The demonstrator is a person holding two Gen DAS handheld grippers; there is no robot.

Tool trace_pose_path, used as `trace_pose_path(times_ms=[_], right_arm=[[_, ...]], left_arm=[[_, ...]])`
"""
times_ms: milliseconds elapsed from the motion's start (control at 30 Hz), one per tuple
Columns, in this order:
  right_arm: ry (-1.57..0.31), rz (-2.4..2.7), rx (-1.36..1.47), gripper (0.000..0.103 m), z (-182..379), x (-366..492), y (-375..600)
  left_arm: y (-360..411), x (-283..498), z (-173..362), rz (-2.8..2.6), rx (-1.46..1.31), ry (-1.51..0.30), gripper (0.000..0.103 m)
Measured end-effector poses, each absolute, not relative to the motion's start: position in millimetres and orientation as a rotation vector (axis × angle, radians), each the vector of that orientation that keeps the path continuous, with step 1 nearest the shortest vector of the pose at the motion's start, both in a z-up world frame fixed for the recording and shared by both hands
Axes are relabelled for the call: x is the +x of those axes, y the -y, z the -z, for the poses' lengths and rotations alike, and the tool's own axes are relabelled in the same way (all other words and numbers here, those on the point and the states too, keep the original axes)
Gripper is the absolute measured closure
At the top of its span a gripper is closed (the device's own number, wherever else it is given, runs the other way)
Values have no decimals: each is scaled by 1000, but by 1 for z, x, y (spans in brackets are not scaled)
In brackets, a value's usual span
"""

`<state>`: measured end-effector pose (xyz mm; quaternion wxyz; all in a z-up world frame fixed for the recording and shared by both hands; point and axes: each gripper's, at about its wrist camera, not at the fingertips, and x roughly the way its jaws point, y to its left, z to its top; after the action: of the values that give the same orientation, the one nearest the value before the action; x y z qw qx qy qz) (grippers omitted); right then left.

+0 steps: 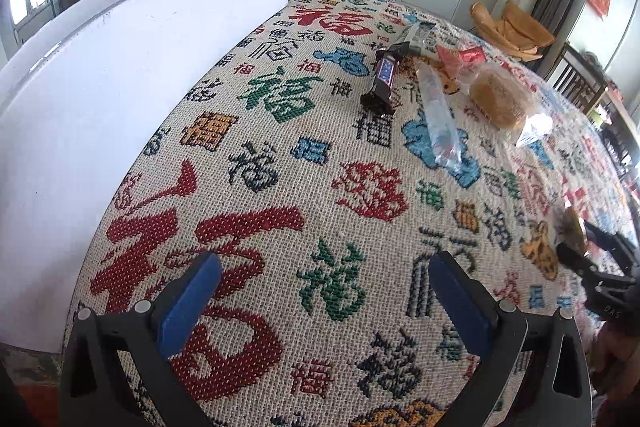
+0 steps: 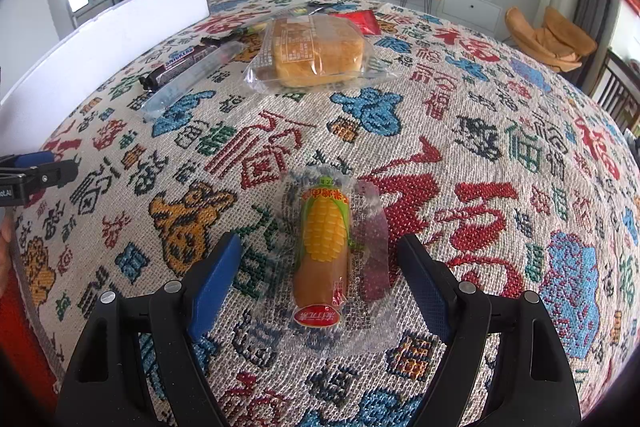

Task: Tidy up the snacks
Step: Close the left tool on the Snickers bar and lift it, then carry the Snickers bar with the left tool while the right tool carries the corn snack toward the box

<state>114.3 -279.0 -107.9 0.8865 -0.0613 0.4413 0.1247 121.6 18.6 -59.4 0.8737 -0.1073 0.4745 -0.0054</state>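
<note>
Left gripper (image 1: pixel 324 291) open, empty; right gripper (image 2: pixel 320 271) open astride corn sausage (image 2: pixel 322 247); fingertips cropped.

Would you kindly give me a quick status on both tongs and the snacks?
Both tongs open, empty. Right tongs straddle corn sausage packet, pads apart. Left tongs over bare cloth. Nothing blocking.

My left gripper (image 1: pixel 324 301) and right gripper (image 2: pixel 320 285) were black frames with blue pads (image 2: pixel 214 281) and round silver screws (image 2: pixel 173 286) beside them.
</note>
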Motion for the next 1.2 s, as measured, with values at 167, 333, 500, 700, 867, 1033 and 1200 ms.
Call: trace_pose_path(times_ms=[167, 333, 500, 700, 867, 1033, 1200], right_arm=[[-918, -259, -127, 20, 108, 114, 279], [-918, -259, -128, 20, 108, 114, 279], [-918, -259, -128, 20, 108, 114, 279], [-919, -260, -127, 20, 108, 114, 279], [-919, -262, -122, 20, 109, 116, 280], [-913, -330, -57, 19, 107, 117, 287], [-1007, -425, 50, 21, 102, 124, 297]], left_arm=[[-23, 166, 22, 36, -153, -931, 1], [-10, 243, 9, 42, -52, -959, 9], [16, 292, 44, 74, 31, -1088, 43], [23, 287, 54, 135, 8, -1090, 86], [3, 243, 34, 188, -100, -1030, 86], [-26, 184, 6, 192, -177, -968, 86], [-52, 135, -18, 182, -186, -904, 86]])
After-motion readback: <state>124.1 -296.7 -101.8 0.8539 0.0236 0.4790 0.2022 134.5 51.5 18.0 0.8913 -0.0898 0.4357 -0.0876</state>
